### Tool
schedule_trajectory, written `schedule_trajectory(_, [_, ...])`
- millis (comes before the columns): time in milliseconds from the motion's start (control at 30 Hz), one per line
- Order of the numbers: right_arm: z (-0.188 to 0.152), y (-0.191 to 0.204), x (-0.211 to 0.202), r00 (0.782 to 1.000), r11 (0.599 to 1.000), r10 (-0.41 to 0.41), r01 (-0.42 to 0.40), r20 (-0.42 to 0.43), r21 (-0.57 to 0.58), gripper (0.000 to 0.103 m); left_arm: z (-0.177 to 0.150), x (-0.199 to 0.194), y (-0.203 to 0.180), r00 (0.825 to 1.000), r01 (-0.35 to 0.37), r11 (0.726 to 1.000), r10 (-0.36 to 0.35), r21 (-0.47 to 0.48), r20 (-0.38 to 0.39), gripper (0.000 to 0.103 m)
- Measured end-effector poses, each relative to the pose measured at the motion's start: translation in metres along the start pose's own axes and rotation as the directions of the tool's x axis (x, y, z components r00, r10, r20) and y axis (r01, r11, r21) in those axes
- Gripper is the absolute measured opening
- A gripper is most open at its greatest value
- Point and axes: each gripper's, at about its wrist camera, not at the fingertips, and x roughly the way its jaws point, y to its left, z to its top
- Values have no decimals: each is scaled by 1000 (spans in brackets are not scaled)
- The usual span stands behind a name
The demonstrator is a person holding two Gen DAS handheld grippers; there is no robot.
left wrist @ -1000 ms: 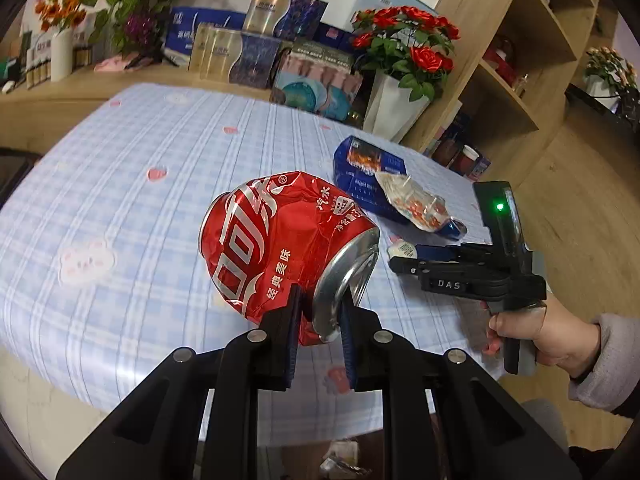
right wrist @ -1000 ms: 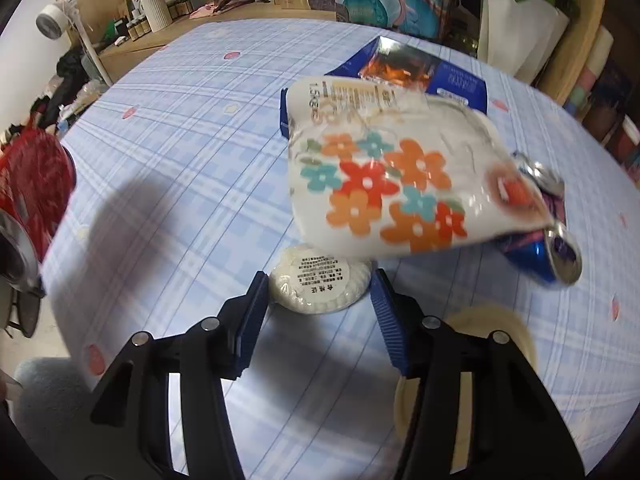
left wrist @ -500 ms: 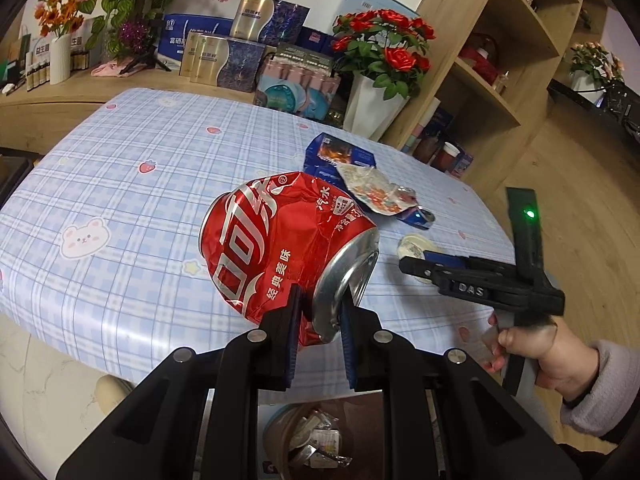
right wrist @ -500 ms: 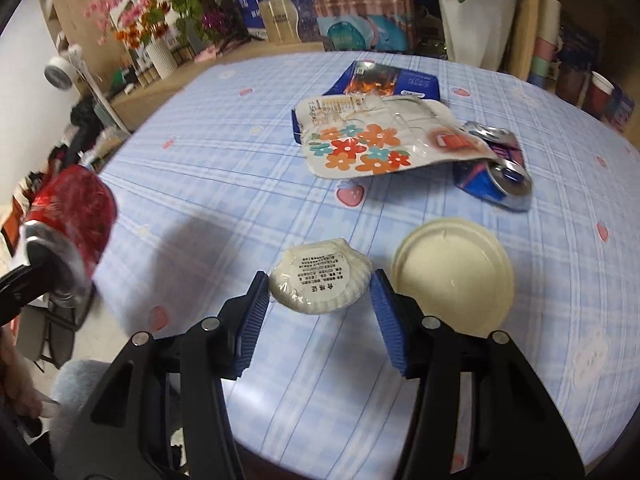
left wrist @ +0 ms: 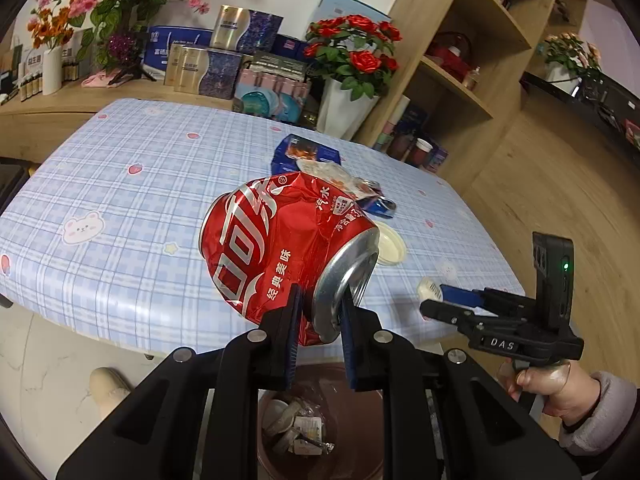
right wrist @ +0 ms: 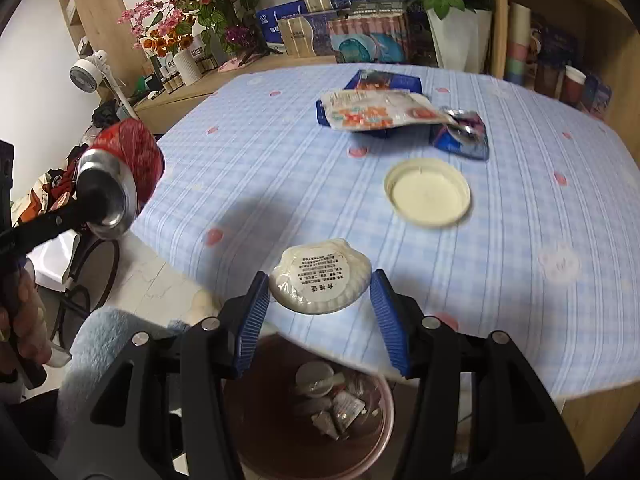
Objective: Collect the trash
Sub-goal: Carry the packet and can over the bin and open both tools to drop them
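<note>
We gripped a crushed red can (left wrist: 288,248) in our left gripper (left wrist: 318,336) and a shell-shaped tub (right wrist: 320,276) in our right gripper (right wrist: 318,300), above the part-filled bin (right wrist: 308,412) at frame bottom; a lid (right wrist: 427,192), wrappers (right wrist: 380,114) and blue can (right wrist: 460,136) remained on the table (right wrist: 280,152), upper centre.

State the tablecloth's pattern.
Light blue plaid tablecloth with small pink strawberry and bear prints; clearest in the left wrist view.

Crushed glossy red metal can (left wrist: 280,248) w/ bare silver rim; matt ribbed blue pads (right wrist: 252,316); smooth checked blue-white tablecloth (right wrist: 280,160) ahead
</note>
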Motion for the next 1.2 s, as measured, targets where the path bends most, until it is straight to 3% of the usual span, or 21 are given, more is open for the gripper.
schedule_trajectory(600, [-57, 20, -21, 998, 999, 51, -51, -41, 13, 55, -35, -29, -25, 1000, 6, 1000, -5, 19, -31, 18])
schedule_trajectory(700, [-59, 20, -24, 999, 999, 43, -42, -33, 20, 67, -38, -31, -28, 999, 6, 1000, -5, 25, -32, 18])
schedule_trajectory(767, [-59, 19, -28, 999, 999, 33, -33, -14, 23, 75, -40, -31, -30, 999, 8, 1000, -7, 26, -35, 18])
schedule_trajectory(833, [-57, 18, -35, 1000, 1000, 4, -4, 19, 29, 90, -43, -31, -31, 999, 10, 1000, -9, 28, -42, 18])
schedule_trajectory(900, [-54, 15, -43, 998, 999, -32, 29, 61, 37, 96, -45, -30, -32, 999, 15, 1000, -14, 27, -51, 18])
schedule_trajectory(1033, [-46, 1, -59, 986, 992, -103, 93, 134, 80, 97, -50, -25, -36, 997, 32, 999, -30, 27, -70, 18])
schedule_trajectory(1200, [-40, -19, -81, 950, 975, -202, 173, 238, 136, 97, -56, -16, -43, 993, 62, 997, -57, 38, -104, 18])
